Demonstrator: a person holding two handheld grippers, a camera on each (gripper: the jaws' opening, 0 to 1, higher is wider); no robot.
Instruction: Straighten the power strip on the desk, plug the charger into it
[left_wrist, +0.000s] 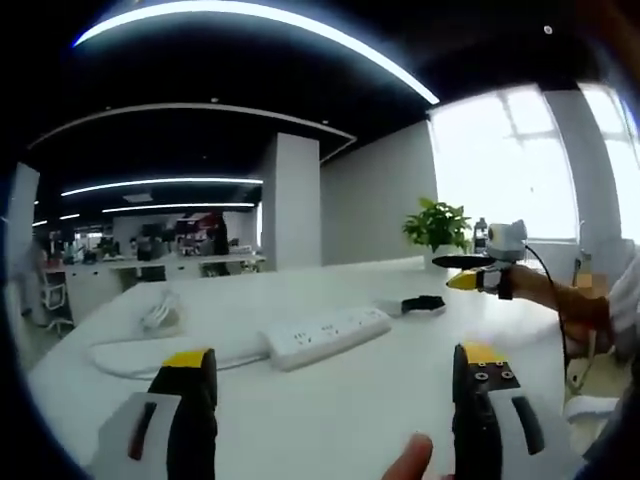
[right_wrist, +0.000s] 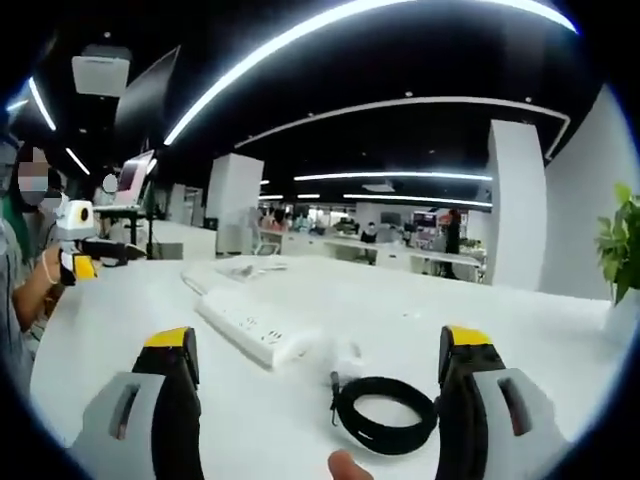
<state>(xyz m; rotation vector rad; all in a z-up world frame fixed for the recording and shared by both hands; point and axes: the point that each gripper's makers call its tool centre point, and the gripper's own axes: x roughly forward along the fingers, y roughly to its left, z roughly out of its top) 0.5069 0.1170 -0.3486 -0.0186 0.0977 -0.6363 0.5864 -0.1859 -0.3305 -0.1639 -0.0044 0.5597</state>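
desk (left_wrist: 380, 400): white, long; all task items are carried on it.
strip (left_wrist: 328, 335): white, lying skewed mid-desk, its thick cord (left_wrist: 150, 355) looped off to one side; seen also in right gripper view (right_wrist: 255, 330).
charger (right_wrist: 348, 352): small white block just beside the strip's end, black coiled cable (right_wrist: 385, 412) near it.
step: judged as start; strip not yet straightened, nothing plugged in.
next: strip to be approached and squared first; jaws to be closed on its ends.
left gripper (left_wrist: 335, 385): released, jaws wide apart, held above desk, aimed at strip.
right gripper (right_wrist: 318, 375): released, empty, jaws framing charger and cable.
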